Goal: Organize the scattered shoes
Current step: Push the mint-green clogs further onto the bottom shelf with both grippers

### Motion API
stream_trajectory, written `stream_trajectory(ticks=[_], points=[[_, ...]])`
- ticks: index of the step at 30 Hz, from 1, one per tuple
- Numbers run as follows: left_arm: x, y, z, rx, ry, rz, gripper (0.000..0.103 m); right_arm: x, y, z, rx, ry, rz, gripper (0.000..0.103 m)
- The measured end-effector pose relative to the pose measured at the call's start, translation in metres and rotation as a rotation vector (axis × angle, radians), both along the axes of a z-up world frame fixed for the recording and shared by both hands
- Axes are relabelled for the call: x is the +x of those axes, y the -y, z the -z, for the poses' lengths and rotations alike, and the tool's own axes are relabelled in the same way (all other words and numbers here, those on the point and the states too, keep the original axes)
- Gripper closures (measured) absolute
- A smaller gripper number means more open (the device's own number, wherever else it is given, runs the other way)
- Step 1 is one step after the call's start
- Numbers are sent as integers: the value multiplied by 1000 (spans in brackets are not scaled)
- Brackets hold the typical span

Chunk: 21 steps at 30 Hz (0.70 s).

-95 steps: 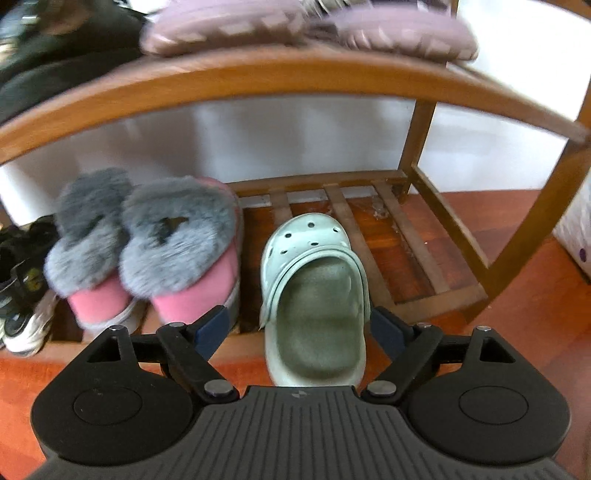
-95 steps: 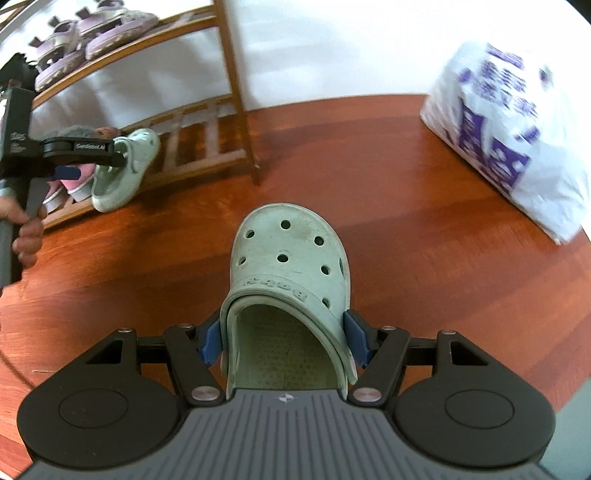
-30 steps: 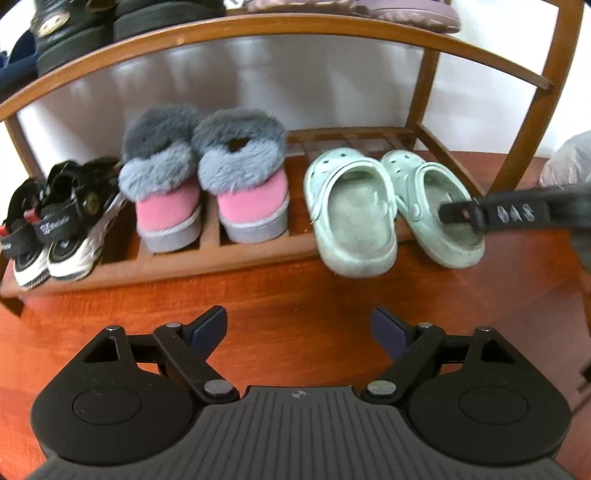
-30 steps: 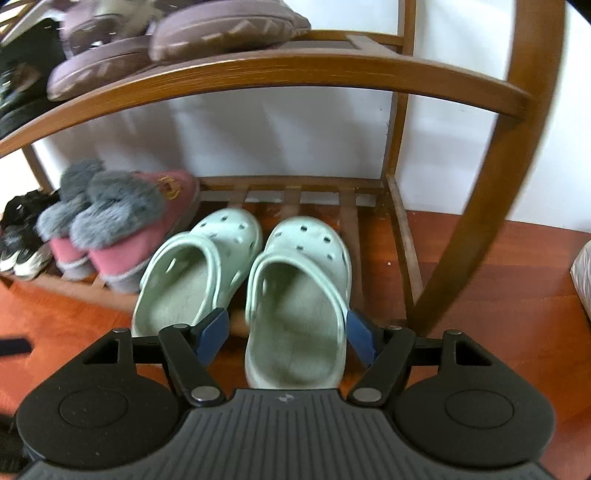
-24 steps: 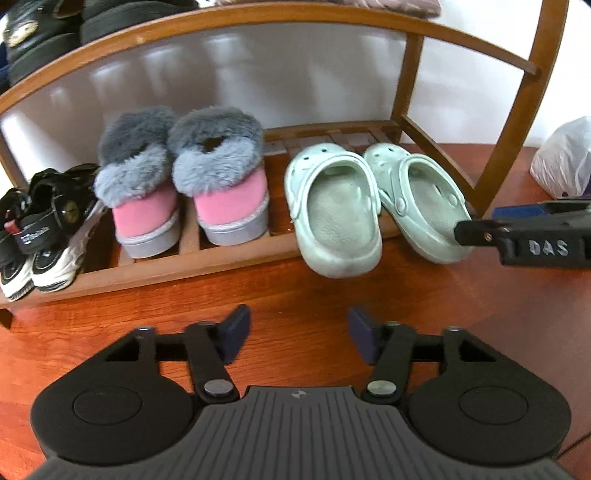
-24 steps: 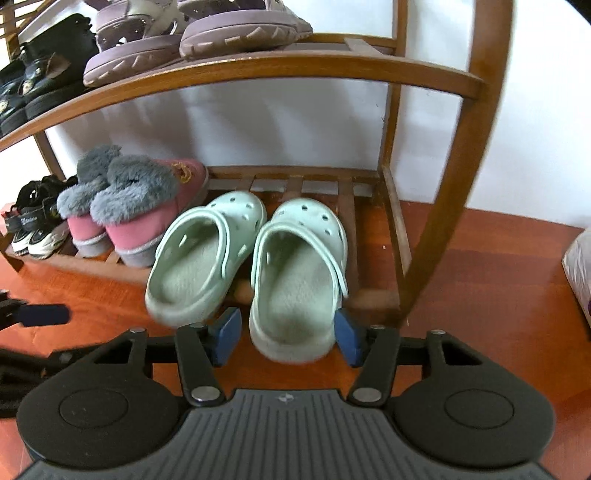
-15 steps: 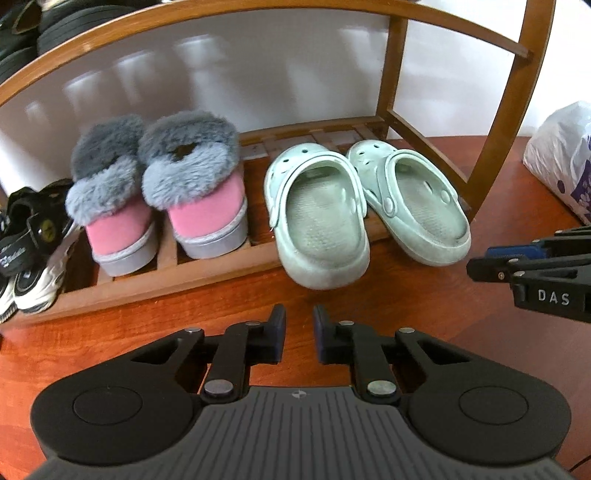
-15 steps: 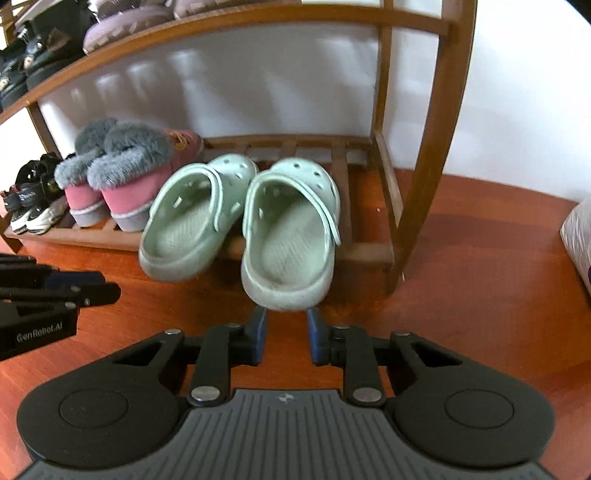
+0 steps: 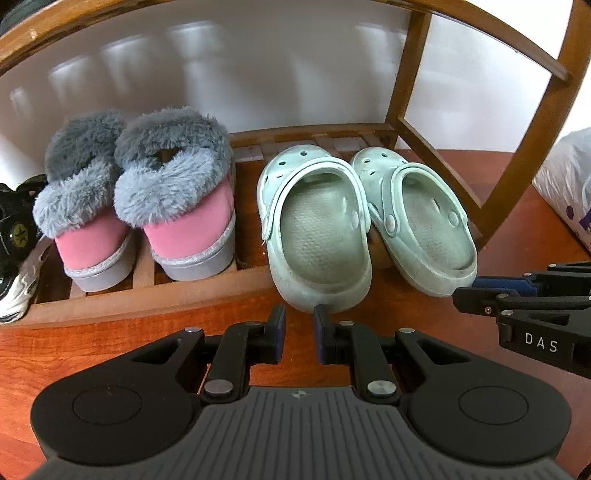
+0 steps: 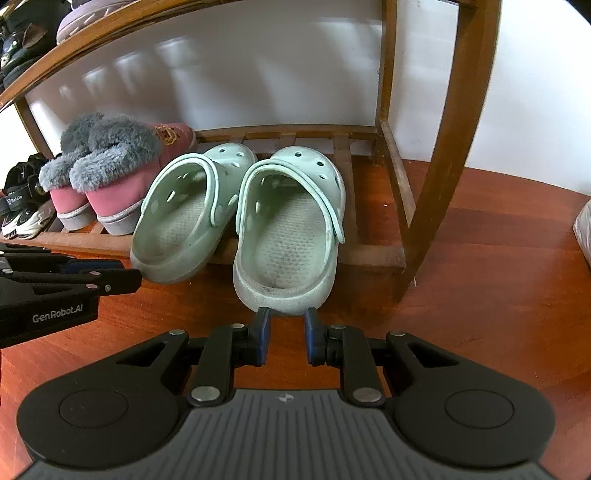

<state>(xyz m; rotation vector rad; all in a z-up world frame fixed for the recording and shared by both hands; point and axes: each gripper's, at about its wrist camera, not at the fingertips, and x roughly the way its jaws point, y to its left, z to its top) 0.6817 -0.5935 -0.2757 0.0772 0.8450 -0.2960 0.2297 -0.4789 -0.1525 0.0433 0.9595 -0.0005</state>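
1. Left wrist view: two mint clogs, the left clog and the right clog, sit side by side at the right end of the rack's bottom shelf. Toes point far toward the wall, heels near, so each long axis runs near to far; the right clog fans slightly rightward at the heel. Both heels overhang the front rail.
2. The left gripper hovers over the floor just short of the left clog's heel, jaws drawn nearly together with a narrow gap and nothing between them.
3. Only this view shows the front of the slippers, pink with grey fur, left of the clogs; a sneaker with a star badge at the far left; and a white bag with purple print at the right. The right gripper enters from the right edge, marked "DAS".
4. Right wrist view: the same clogs, toes far, heels near. The right gripper sits just short of the right clog's heel, jaws nearly together, empty.
5. Only this view shows shoes on the upper shelf, a gold emblem on one slipper, and "GenRobot.AI" on the left gripper at the left edge. A strap on the far-left shoes bears writing too small to read.
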Motion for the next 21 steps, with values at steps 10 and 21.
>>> stream_trajectory(ticks=[10, 21], points=[[36, 13, 0, -1, 21, -3, 84, 37, 5, 4, -8, 16, 9, 81], [57, 21, 7, -18, 15, -15, 82, 68, 7, 10, -20, 25, 17, 81]])
